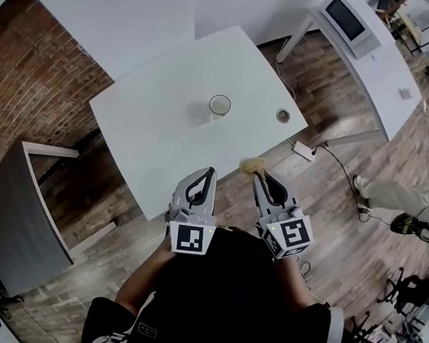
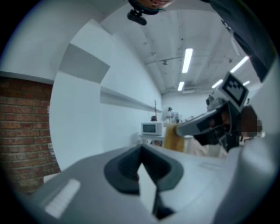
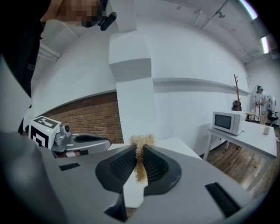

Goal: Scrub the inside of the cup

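Note:
A clear glass cup [image 1: 219, 106] stands upright near the middle of the white table [image 1: 152, 126]. My right gripper [image 1: 257, 174] is held over the table's near edge, shut on a tan fibrous scrubber [image 3: 141, 155] whose tuft sticks out past the fingertips [image 1: 251, 165]. My left gripper [image 1: 211, 173] hangs beside it to the left, shut with nothing between its jaws [image 2: 142, 151]. Both grippers are well short of the cup. The right gripper with the scrubber [image 2: 174, 136] also shows in the left gripper view.
A small round lid or dish [image 1: 283, 115] lies on the table right of the cup. A second white table with a microwave [image 1: 347, 21] stands at the back right. A power strip [image 1: 303, 150] and cable lie on the wood floor. A person's legs [image 1: 388, 197] are at right.

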`<state>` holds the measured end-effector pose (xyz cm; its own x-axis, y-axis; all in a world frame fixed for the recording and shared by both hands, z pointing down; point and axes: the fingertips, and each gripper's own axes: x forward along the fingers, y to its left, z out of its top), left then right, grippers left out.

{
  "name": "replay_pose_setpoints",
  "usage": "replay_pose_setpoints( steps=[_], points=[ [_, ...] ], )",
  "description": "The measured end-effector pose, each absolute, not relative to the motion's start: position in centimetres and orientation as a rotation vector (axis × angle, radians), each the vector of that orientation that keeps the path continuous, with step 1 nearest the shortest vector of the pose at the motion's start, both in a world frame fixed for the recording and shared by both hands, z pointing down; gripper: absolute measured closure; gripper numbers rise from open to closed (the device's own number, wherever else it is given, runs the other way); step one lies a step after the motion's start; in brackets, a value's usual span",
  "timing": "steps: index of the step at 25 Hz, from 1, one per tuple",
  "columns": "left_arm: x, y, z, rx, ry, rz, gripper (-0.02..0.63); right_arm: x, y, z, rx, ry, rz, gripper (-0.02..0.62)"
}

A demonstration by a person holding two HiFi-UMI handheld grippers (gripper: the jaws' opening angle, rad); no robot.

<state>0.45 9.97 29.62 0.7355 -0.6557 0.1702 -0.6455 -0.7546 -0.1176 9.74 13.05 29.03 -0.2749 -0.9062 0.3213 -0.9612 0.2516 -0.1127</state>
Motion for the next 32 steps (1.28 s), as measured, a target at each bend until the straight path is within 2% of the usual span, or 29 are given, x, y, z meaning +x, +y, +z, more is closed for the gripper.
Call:
replay_pose_setpoints(
  steps=[10, 30, 32],
  points=[
    [0.0, 4.4, 33.2, -2.887, 1.074, -0.423, 0.603, 9.5, 6.0, 29.1, 1.73, -2.33, 0.434, 0.556],
    [4.8, -2.3, 42.8, -2.861, 1.254, -0.68, 0.601, 11.4, -3.9, 35.8, 1.39, -2.457, 0.591, 0.555],
    [5.3, -2.7, 44.6, -2.861, 1.249, -0.726, 0.581, 11.4, -4.7, 36.3, 1.371, -2.484, 0.594, 0.556]
  ],
)
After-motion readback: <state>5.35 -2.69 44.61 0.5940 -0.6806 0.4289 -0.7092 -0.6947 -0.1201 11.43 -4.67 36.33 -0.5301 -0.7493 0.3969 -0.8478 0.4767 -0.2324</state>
